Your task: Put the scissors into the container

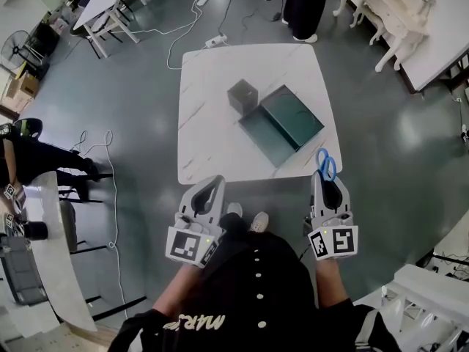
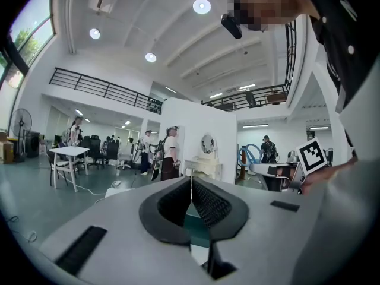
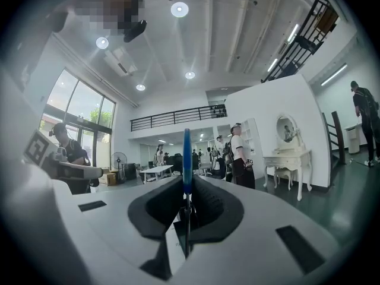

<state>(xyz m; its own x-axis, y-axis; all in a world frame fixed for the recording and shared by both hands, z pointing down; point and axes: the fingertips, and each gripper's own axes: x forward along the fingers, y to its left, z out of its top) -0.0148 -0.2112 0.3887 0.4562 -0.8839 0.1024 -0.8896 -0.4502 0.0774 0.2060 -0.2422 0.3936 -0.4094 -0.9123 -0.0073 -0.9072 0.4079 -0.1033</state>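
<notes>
Bright, even light; our gripper views bulge, edges black.
We see lamps (image 3: 179, 9) glaring overhead, the table (image 1: 212, 108) washed pale, floor (image 1: 410, 134) sheen right of it.

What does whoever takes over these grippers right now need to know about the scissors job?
Left gripper: jaws together, empty, held short of the table's near edge.
Right gripper: clamped on the scissors, blue handles pointing away from the person, at the table's near right edge.
Teal container: lies open on the white table, nothing seen in it.
Done: scissors are in the grip.
Left: carry them over the container and release.
</notes>
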